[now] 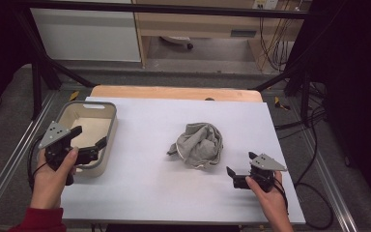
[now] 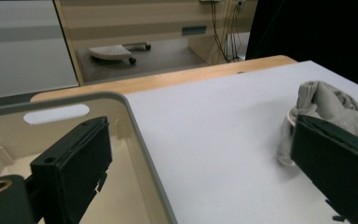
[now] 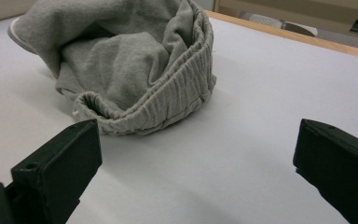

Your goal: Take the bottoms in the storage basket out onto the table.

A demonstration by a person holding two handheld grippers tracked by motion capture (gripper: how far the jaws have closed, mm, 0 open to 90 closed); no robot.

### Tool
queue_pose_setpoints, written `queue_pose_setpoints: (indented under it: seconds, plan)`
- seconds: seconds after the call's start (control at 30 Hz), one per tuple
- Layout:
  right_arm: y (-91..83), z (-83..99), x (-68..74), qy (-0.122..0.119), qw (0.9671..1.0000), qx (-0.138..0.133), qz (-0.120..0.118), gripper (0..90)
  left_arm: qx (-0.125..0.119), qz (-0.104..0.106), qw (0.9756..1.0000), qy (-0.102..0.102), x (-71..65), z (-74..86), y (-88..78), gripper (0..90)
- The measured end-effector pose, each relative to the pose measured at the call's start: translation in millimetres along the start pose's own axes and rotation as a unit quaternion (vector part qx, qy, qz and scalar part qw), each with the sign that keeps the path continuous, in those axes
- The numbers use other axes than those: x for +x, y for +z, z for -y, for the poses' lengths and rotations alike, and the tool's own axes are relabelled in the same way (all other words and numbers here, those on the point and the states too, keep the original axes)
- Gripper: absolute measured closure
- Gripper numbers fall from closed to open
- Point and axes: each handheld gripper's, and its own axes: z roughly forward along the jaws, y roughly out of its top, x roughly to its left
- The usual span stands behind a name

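- Crumpled grey sweatshirt-fabric garment with a ribbed hem (image 1: 198, 144) lies bunched in a heap near the middle of the white-covered table (image 1: 140, 183), touching neither gripper.
- My right gripper (image 1: 239, 170) is low over the table, just right of and nearer me than the garment; jaws spread wide, holding nothing.
- Right gripper view: ribbed hem of the garment (image 3: 135, 70) sits just ahead of my left-hand jaw, with bare table between the jaws.
- My left gripper (image 1: 89, 140) hovers over the near right part of the beige rectangular plastic bin with grey rim (image 1: 108, 113) at the table's left; jaws released, empty.
- Left gripper view: one jaw over the bin (image 2: 135, 126) interior, the other over the table, garment (image 2: 328, 105) beyond it.
- Bin and garment well apart.
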Motion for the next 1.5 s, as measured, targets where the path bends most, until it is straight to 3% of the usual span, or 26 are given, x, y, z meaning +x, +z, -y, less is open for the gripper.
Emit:
queue_pose_setpoints:
  seconds: [0.1, 0.2, 0.6, 0.8, 1.03, 1.5]
  plan:
    - [0.3, 0.5, -0.6, 0.003, 1.0, 0.001, -0.001, 1.5, -0.005, 0.005, 0.9999, -0.008, -2.0, 6.1, -3.9, 5.2]
    - [0.5, 0.2, 0.0, 0.003, 1.0, -0.001, -0.003, 1.5, 0.003, 0.002, 1.0, 0.007, -4.7, 8.4, -5.4, 5.2]
    - [5.4, 1.6, 2.8, 0.0, 0.9996, 0.008, -0.027, 1.6, 0.01, -0.008, 0.9998, 0.016, -12.0, 11.2, -4.0, 5.3]
    - [6.1, 2.8, 2.3, 0.0, 0.9995, 0.012, -0.03, 1.5, 0.018, -0.004, 0.9998, 0.01, -9.5, 17.9, -1.1, 5.5]
    - [6.9, 4.8, 1.8, 0.002, 0.9993, 0.019, -0.033, 1.6, 0.026, 0.005, 0.9995, 0.017, -4.2, 25.6, -2.4, 5.4]
    - [8.6, 6.9, 2.7, -0.003, 0.9989, 0.028, -0.036, 1.7, 0.019, 0.015, 0.9996, 0.017, 3.0, 44.3, -8.7, 6.2]
